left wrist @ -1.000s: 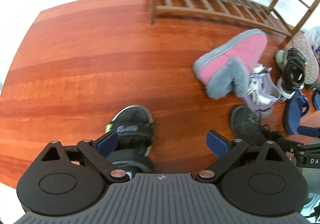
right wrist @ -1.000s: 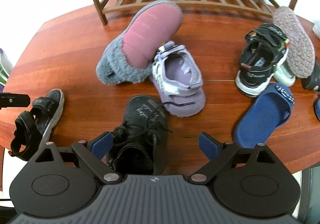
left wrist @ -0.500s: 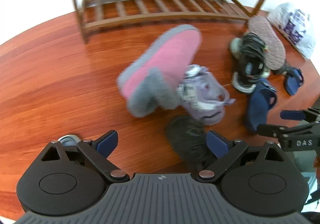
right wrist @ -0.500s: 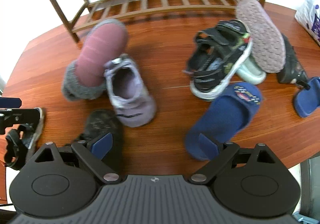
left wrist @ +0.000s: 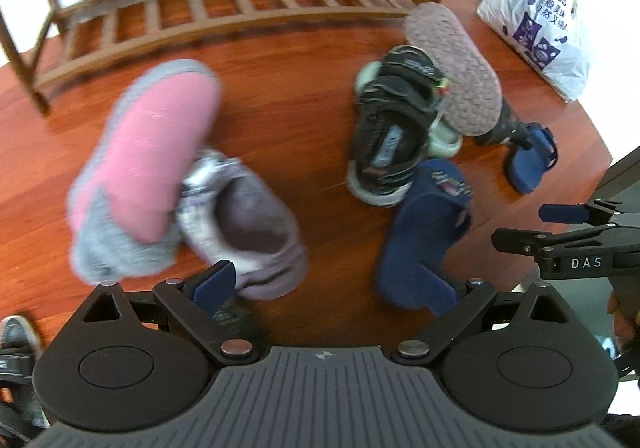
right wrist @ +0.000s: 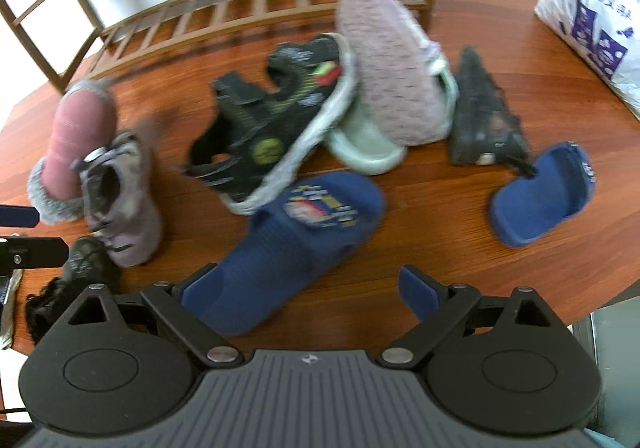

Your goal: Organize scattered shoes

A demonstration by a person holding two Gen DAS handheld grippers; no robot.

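Left gripper: jaws spread wide, empty, low centre of the left wrist view, over bare floor between the lilac sneaker and the near slipper.

Pink fleece-lined ankle boot with grey cuff: one on the floor, left of frame, tipped on its side against the lilac sneaker; another seems to sit on the rack's upper shelf, upper left of the right wrist view. Likely soft and light; take it at the cuff.

Lilac strap sneaker: one upright at centre left; a second sole-up, upper centre.

Black strap sandal: one at centre, a second at the left edge. Straps make a handle.

Navy blue ribbed slipper: two; the near one lies partly between the right gripper's wide, empty jaws, the other well apart at right. Probably floppy; pinch the upper's edge.

Wooden slatted shoe rack: top of frame; lower shelf bare.
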